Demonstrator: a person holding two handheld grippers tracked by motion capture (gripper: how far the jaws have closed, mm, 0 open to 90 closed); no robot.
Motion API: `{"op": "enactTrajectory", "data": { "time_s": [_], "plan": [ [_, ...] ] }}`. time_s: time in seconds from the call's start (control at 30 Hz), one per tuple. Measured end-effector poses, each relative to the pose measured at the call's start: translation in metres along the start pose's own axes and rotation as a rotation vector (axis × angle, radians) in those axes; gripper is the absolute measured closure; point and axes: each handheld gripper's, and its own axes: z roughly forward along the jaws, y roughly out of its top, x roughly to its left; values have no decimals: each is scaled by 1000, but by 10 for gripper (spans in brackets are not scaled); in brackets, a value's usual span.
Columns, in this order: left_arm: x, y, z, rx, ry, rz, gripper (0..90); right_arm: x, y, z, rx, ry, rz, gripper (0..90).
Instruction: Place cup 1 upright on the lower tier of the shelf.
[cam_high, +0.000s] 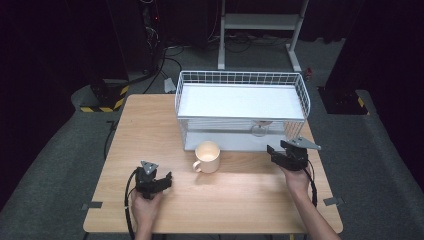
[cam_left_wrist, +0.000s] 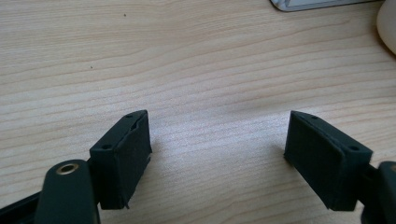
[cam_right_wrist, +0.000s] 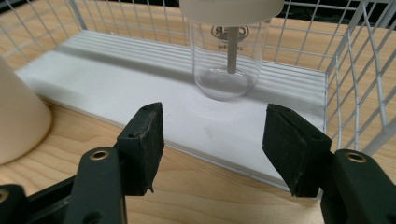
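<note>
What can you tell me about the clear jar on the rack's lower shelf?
The clear jar looks like glass or clear plastic, upright on the white lower shelf of the wire rack. A cream lid caps it, a pale stem hangs inside, and faint print marks its wall. It looks empty. The right gripper faces it, jaws open, not touching.

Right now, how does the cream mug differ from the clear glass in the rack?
The cream mug is opaque and stands mouth-up on the bare table, with a handle; the clear glass is see-through, has no visible handle, and sits on the wire rack's lower white shelf. Both stand untouched, ahead of open grippers.
</note>
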Motion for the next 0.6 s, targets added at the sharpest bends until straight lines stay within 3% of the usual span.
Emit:
{"op": "enactTrajectory", "data": {
  "time_s": [0.3,0.6],
  "plan": [
    [0,0,0,0,0,0,225,-2,-4,-15,-17,23,20,374],
    [0,0,0,0,0,0,225,-5,-20,-34,-30,26,22,374]
  ]
}}
